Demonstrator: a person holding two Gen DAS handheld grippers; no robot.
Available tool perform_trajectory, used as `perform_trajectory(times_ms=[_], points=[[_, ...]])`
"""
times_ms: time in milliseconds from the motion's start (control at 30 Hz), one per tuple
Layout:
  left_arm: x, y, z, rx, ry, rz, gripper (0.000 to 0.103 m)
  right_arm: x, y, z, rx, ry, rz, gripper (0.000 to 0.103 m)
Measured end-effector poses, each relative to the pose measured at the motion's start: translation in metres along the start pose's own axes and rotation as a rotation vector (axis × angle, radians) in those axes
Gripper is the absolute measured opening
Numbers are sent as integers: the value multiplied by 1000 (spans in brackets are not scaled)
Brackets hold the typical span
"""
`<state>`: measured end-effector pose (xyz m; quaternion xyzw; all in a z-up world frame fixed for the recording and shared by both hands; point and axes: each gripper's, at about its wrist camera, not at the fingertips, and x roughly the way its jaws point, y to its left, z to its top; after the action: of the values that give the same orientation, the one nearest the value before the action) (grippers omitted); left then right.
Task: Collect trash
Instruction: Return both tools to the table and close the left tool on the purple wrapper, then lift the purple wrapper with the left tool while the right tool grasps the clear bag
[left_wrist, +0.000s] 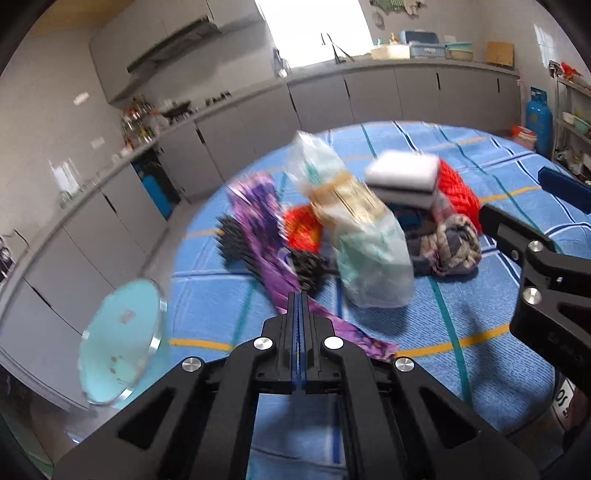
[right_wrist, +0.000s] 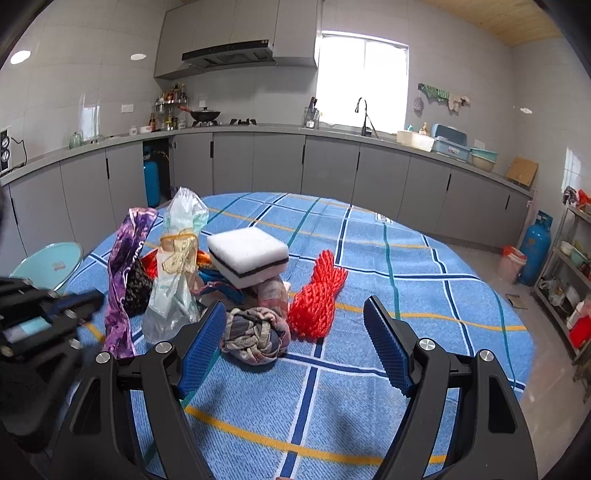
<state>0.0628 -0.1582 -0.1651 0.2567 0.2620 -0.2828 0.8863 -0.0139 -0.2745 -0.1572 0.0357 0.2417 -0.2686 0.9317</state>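
A round table (right_wrist: 369, 266) under a blue plaid cloth carries a heap of trash at its left side. In the heap, a white sponge (right_wrist: 247, 254) tops a knotted rag (right_wrist: 255, 334), with red netting (right_wrist: 319, 295) just right. The left gripper (left_wrist: 300, 299) is clenched on the purple wrapper (left_wrist: 258, 218) at the heap's left; the right gripper (right_wrist: 295, 339) gapes, holding nothing.

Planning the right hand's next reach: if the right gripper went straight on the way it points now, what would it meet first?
Most likely the knotted checked cloth, lying just ahead between the open jaws of the right gripper; the red mesh sits slightly right. Depth is uncertain.
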Motion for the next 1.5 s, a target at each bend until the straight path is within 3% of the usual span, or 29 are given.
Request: perform_trajectory(times_ms=[133,200,233,267,300,333,667,867,967,1300,1500], points=[[-8,18,1,-37,-7,25,1,-2,1,4,7,-11,22,76],[-4,30,0,-94,4,25,8,-3,2,7,9,-21,26,78],[-1,33,0,-101,15,23,13,-4,4,8,6,-24,28,78],[1,35,0,-114,21,28,35,-3,5,9,2,-25,25,78],[4,38,1,-138,25,22,51,-3,5,9,1,-27,22,78],[7,39,4,-148,30,1,51,-3,6,9,2,-26,22,78],[49,19,3,-143,117,-70,45,5,5,-2,-9,5,26,78],[51,7,1,-109,103,-114,15,6,5,-2,-9,11,26,78],[39,9,3,-99,78,-102,11,4,5,1,-5,1,22,78],[-9,40,12,-130,-28,-20,10,-2,17,16,-19,-27,67,78],[-8,59,5,-92,-34,195,10,6,47,25,-84,-26,122,77]])
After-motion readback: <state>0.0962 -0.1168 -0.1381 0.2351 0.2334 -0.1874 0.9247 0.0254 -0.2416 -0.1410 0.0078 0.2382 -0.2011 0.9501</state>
